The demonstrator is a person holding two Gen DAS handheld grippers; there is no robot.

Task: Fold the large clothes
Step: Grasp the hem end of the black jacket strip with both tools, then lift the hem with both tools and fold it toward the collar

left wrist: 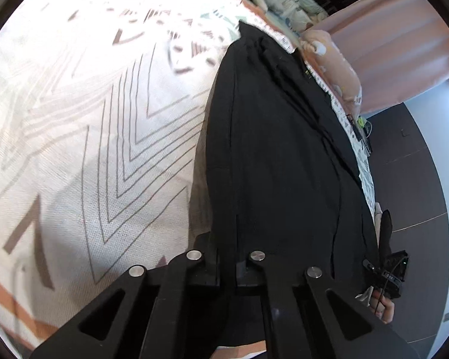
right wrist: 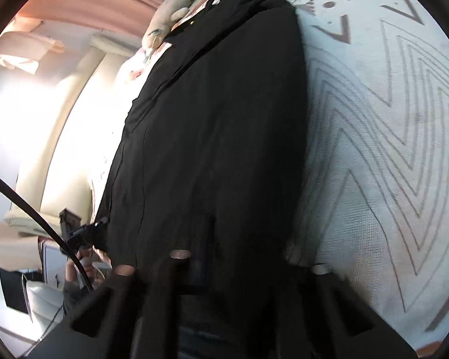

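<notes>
Black gripper [left wrist: 227, 272] linkage, silver round pivot pins.

No readable text, label, brand or number showed in either view. Bedspread [left wrist: 104, 137] carried only printed chevrons, triangles, dots. Small display on far gripper [left wrist: 390, 275] showed marks too blurred to read.

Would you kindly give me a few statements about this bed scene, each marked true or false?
1. The garment is black. True.
2. The left tongs are clamped on the garment's edge. True.
3. The garment lies on a plain blue bedspread. False: the bedspread is white with grey zigzag lines.
4. The right tongs hang wide open, away from the garment. False: black cloth drapes over them, apparently gripped.
5. A pink curtain hangs beyond the bed. True.
</notes>
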